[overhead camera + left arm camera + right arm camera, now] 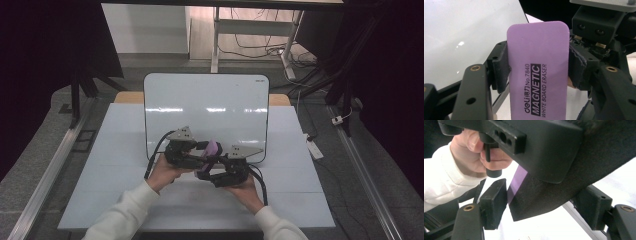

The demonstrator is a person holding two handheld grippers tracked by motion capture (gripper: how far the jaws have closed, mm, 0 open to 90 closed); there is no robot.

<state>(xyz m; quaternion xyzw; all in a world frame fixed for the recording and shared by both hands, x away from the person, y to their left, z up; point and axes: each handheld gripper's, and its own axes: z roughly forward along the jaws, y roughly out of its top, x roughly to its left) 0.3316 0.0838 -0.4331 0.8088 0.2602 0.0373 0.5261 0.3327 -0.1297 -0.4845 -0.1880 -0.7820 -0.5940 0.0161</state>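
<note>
Between left hand-held gripper (537, 72) pads: eraser (538, 70), seemingly clamped.

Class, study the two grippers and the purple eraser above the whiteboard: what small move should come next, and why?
Probably close the right gripper onto the eraser. The left gripper already clamps its purple sides, while in the right gripper view the eraser's black felt end sits between pads that stand apart from it. Gripping there would likely let the left gripper release over the whiteboard.

Floor: grey carpet (45, 150), cables (260, 50) beyond the jaws.
Furniture: white desk frame (216, 35).
Light: glare on table (120, 145).
</note>
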